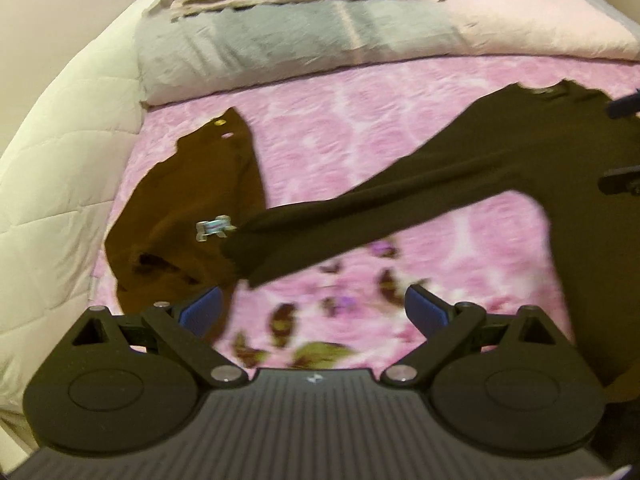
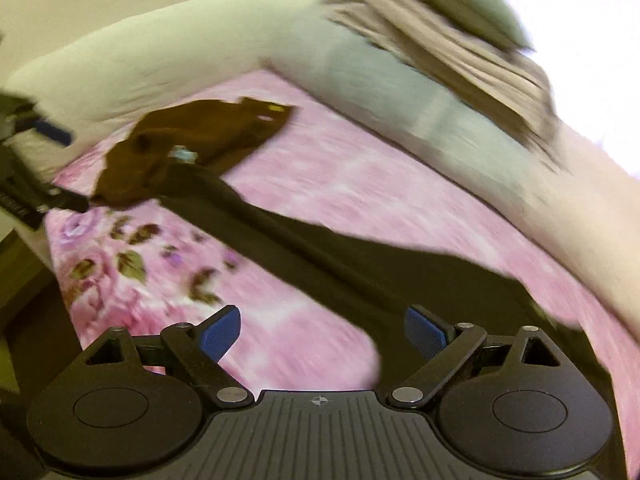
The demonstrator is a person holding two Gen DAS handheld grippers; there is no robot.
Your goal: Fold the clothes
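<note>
Clothes first: a dark garment lies stretched across the pink flowered bedspread, one long part reaching left to touch a rumpled brown garment with a small shiny clasp on it, and both sit well clear of the far pillows. Left gripper hangs over the near edge of the bedspread, blue pads spread wide, nothing between them! Right gripper is wide open too, poised above the dark garment's near right part and gripping nothing, everything blurred.
</note>
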